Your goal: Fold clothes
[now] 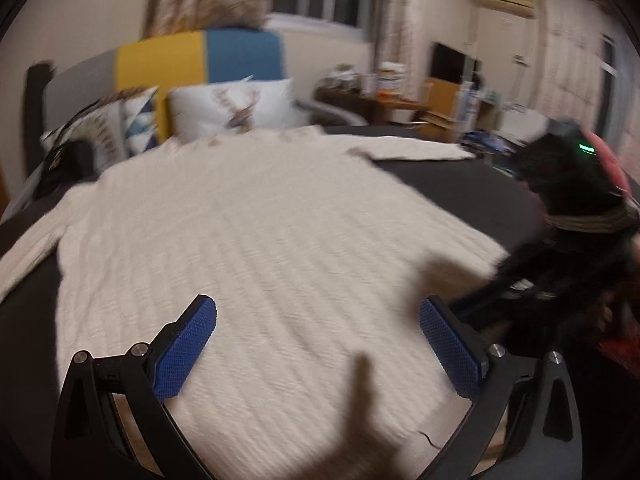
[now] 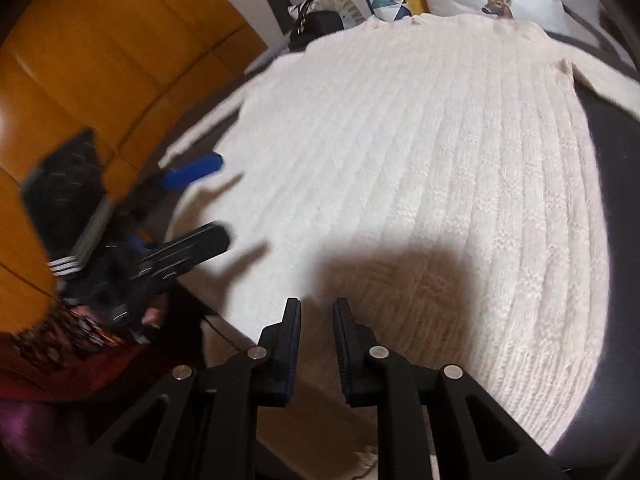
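A cream ribbed knit sweater (image 1: 248, 232) lies flat on a dark bed, neck toward the pillows, one sleeve stretched to the right (image 1: 416, 152). My left gripper (image 1: 318, 312) is open wide and empty, hovering over the sweater's lower part. In the right wrist view the sweater (image 2: 420, 152) fills the frame. My right gripper (image 2: 316, 308) hovers over the hem with its jaws a narrow gap apart, holding nothing. The left gripper (image 2: 200, 204) shows at the sweater's left edge, blurred. The right gripper's body (image 1: 568, 184) shows at the right in the left wrist view.
Pillows (image 1: 236, 108) and a yellow-blue headboard (image 1: 200, 56) stand behind the sweater. A black bag (image 2: 316, 24) lies near the left shoulder. An orange wall panel (image 2: 100, 60) is on the left. A cluttered desk (image 1: 384, 96) stands beyond the bed.
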The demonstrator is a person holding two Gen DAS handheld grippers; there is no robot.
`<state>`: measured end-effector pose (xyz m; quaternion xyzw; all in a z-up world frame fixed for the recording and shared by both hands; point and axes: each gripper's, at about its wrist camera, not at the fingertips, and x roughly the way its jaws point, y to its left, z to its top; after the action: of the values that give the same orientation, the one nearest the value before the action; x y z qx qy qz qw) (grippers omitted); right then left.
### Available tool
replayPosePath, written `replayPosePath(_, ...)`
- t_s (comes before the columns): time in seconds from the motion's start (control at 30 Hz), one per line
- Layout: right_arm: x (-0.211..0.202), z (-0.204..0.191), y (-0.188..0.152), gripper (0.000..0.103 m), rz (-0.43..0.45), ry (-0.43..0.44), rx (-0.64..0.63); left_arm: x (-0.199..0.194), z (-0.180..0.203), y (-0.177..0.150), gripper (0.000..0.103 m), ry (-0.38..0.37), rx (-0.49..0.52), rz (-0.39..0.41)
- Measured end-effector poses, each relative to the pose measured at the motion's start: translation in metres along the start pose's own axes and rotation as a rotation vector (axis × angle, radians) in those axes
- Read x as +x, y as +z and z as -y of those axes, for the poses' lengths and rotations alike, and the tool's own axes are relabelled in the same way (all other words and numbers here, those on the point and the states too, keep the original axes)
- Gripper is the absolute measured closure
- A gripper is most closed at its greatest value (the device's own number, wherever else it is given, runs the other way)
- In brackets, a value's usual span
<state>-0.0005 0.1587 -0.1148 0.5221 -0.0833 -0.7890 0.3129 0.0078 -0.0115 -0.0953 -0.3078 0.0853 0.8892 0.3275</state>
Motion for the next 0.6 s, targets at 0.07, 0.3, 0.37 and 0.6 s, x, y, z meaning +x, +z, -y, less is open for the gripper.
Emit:
replayPosePath(0.07, -0.005, -0.001, -0.001, 0.086, 0.012, 0.022, -0.001, 0.000, 0.018, -0.006, 0.000, 0.012, 0.101, -0.017)
replayPosePath(0.3, 0.008, -0.011, -0.024, 0.077, -0.137, 0.209, 0.041, 0.001, 0.030, -0.026, 0.000, 0.159, 0.236, -0.013)
replayPosePath(0.37, 0.017, -0.002, -0.024, 0.077, -0.142, 0.199, 0.104, 0.001, 0.016, -0.026, 0.000, 0.178, 0.176, -0.013)
replayPosePath(0.6, 0.010, 0.014, -0.020, 0.100, -0.036, 0.206, 0.215, -0.020, 0.002, -0.024, 0.000, 0.132, 0.107, 0.048)
